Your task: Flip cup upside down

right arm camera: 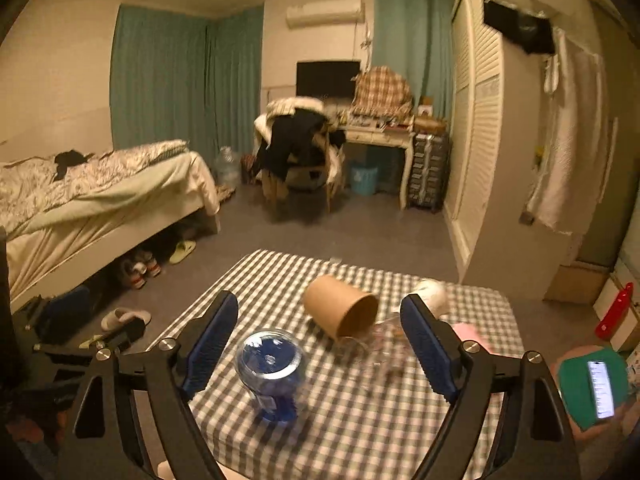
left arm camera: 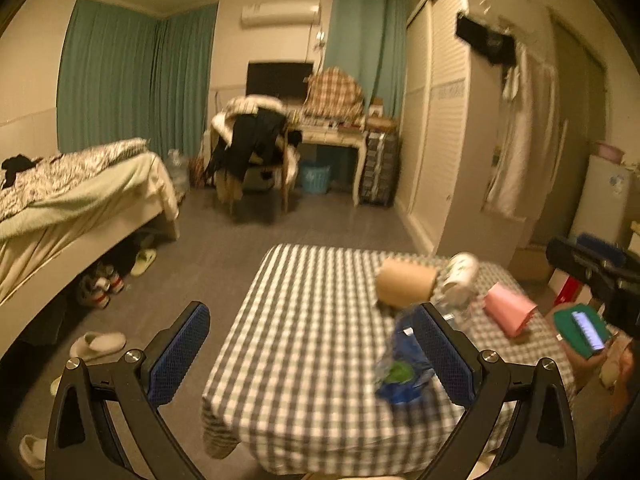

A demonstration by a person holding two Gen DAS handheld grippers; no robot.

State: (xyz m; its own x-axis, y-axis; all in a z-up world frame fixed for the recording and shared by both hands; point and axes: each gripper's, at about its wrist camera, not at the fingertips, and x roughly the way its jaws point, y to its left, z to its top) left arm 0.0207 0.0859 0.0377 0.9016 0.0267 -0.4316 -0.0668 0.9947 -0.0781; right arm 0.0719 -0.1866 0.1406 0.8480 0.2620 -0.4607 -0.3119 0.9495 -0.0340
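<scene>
On the checked counter (right arm camera: 352, 420) the brown paper cup (right arm camera: 342, 306) lies on its side, mouth toward the near right. Just beside it sit a clear glass (right arm camera: 380, 344), a white cup (right arm camera: 434, 294) and a pink cup (left arm camera: 510, 308). A blue bottle (right arm camera: 272, 372) stands between the right gripper's (right arm camera: 320, 344) spread, empty fingers. The left gripper (left arm camera: 316, 356) is also spread wide, holding nothing.
</scene>
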